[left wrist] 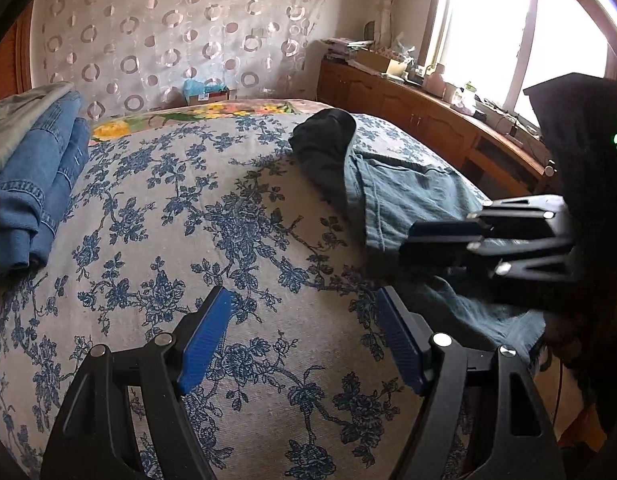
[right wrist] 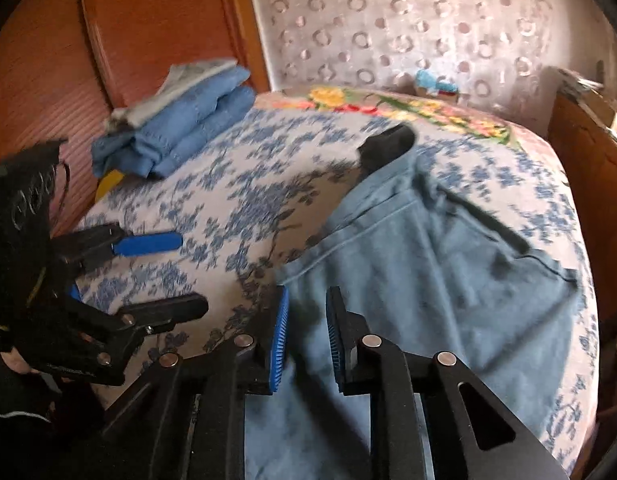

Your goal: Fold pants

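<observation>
Left wrist view: the left gripper (left wrist: 304,340) hangs over bare floral bedspread (left wrist: 236,216), blue pads wide apart, nothing between them. The teal cotton pants (left wrist: 392,196) lie spread toward the right side of the bed, one end running up to a dark bundled garment (left wrist: 324,132). The right gripper (left wrist: 448,236) reaches in from the right at the near hem; from this side its pad gap cannot be read. A folded stack of blue denim jeans (left wrist: 40,184) sits at the far left, well apart from the pants.

Right wrist view: the right gripper (right wrist: 306,336) stands over the near-left edge of the pants (right wrist: 428,264), pads narrowly parted and released; cloth lies below and between them but neither pad presses on it. The frame is motion-blurred.

Handling (judgement): light, limp woven cloth that will drape and crease; best pinched at a hem or seam corner, both layers together.

View difference: only the right wrist view shows the pants' full spread, including the pocket seam, and the left gripper (right wrist: 148,244) from the side. Only the left wrist view shows the window (left wrist: 520,36) and wooden sideboard (left wrist: 404,108).
</observation>
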